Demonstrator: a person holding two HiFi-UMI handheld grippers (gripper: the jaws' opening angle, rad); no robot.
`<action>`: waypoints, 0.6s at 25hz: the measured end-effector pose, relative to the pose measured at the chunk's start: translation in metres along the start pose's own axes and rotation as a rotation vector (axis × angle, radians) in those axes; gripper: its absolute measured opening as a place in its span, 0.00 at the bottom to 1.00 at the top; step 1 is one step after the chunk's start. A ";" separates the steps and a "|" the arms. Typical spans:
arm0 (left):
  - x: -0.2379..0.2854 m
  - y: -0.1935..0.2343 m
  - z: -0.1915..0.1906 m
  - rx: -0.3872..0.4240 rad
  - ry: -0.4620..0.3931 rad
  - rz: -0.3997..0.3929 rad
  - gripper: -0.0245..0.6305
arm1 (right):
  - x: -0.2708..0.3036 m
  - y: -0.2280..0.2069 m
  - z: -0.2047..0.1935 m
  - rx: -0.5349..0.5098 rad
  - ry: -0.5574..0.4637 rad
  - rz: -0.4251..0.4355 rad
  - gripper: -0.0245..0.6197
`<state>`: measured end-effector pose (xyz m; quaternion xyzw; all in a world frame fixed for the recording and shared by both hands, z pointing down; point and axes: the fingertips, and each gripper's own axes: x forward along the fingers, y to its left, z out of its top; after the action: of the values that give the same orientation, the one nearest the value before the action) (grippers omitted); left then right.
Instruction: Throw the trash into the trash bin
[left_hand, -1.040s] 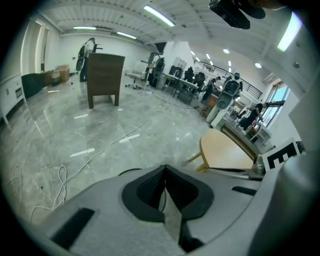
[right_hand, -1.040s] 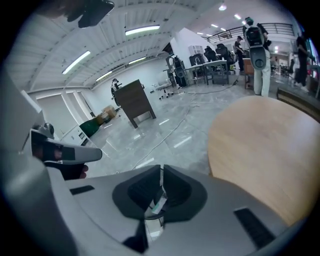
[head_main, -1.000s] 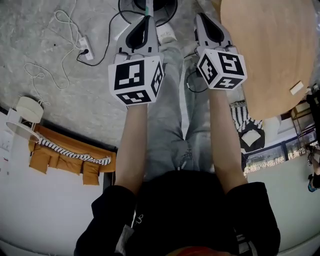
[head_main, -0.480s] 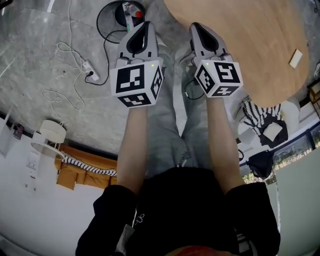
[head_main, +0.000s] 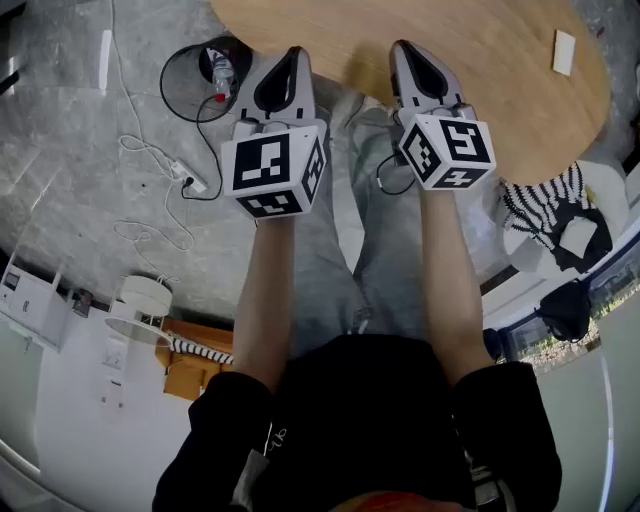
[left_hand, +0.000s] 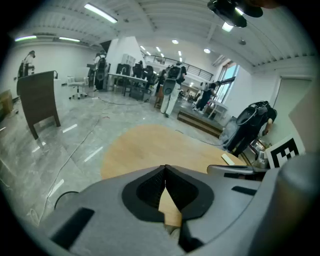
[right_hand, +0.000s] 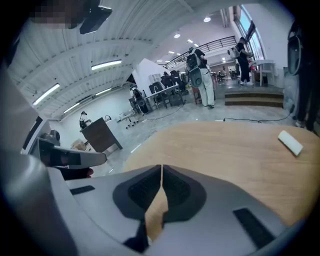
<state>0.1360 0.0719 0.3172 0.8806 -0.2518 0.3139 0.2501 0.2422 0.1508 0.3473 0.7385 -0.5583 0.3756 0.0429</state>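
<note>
A black trash bin (head_main: 165, 90) stands on the grey floor at the upper left of the head view, with a bottle (head_main: 222, 70) inside it. A small pale slip (head_main: 565, 52) lies on the round wooden table (head_main: 480, 60); it also shows as the slip (right_hand: 290, 142) in the right gripper view. My left gripper (head_main: 292, 52) and right gripper (head_main: 402, 47) are held side by side, their tips at the table's near edge. Both are shut with nothing between the jaws, as the left gripper (left_hand: 165, 167) and right gripper (right_hand: 161, 167) views show.
A power strip with a white cable (head_main: 190, 182) lies on the floor left of my left arm. A white stand (head_main: 140, 300) and an orange cushion (head_main: 190, 375) are at the lower left. A chair with striped cloth (head_main: 545, 215) stands at the right. People (left_hand: 172, 90) stand far off.
Both grippers have swung over towards the table, which now lies right ahead of them. The bin has slid from straight ahead to the upper left. Both jaws stay shut.
</note>
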 end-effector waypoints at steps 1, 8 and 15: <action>0.004 -0.010 0.000 0.011 0.004 -0.009 0.04 | -0.006 -0.011 0.002 0.008 -0.010 -0.015 0.06; 0.032 -0.088 -0.001 0.098 0.037 -0.080 0.04 | -0.061 -0.094 -0.001 0.085 -0.060 -0.124 0.06; 0.066 -0.178 -0.005 0.179 0.060 -0.168 0.04 | -0.113 -0.175 -0.003 0.145 -0.107 -0.216 0.06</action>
<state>0.2849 0.1891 0.3149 0.9076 -0.1406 0.3391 0.2036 0.3802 0.3073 0.3437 0.8145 -0.4484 0.3681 -0.0003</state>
